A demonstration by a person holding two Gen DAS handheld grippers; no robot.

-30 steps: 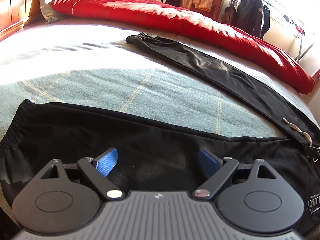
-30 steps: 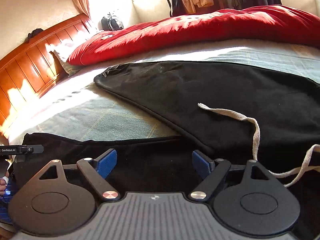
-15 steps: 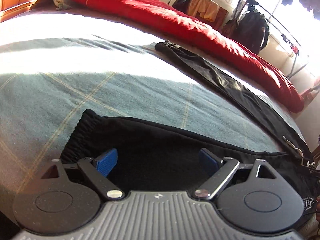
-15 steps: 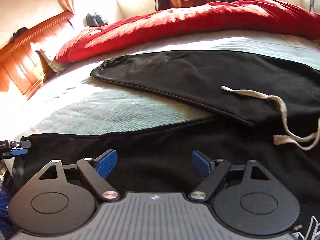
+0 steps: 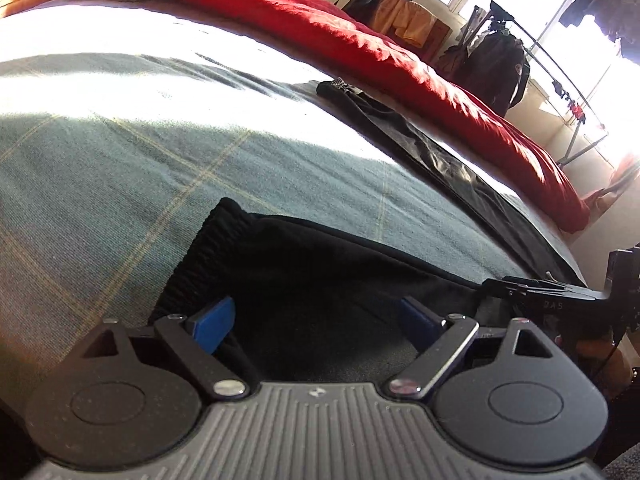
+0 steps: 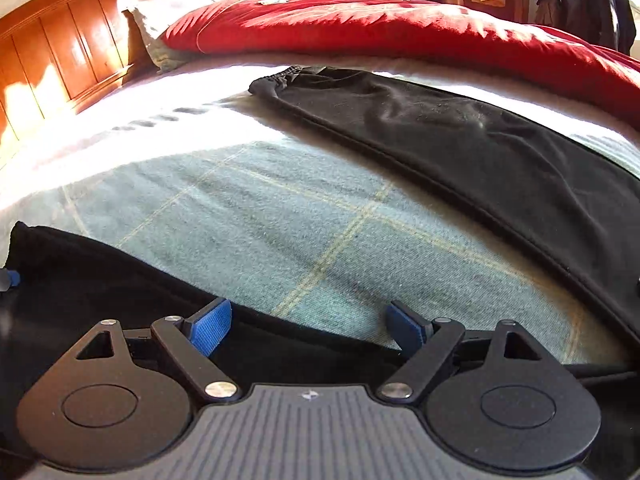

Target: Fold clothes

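Left gripper: the black two-finger left gripper fills the bottom of the left wrist view, its blue-padded fingers spread wide and released, nothing clamped between them; they sit low over dark cloth.
Right gripper: the black two-finger right gripper fills the bottom of the right wrist view, jaws likewise spread apart and holding nothing; its blue pads lie over the upper edge of a dark trouser leg where it meets the blanket.
Clothes: the black fabric trousers with an elastic gathered cuff lie flat on the bed. One leg runs across the lower part of both views, its ribbed cuff at centre left of the left wrist view. The other leg stretches from upper centre to the right edge of the right wrist view, cuff towards the quilt.
Bed surface: a grey-green woven blanket with thin yellow check lines shows between the two legs, sunlit white in its upper left part.
Quilt: a puffy red quilt lies across the far side of the bed, upper centre.
Headboard: an orange-brown wooden panelled headboard stands at upper left in the right wrist view.
Background: dark garments hang on a rack at upper right.
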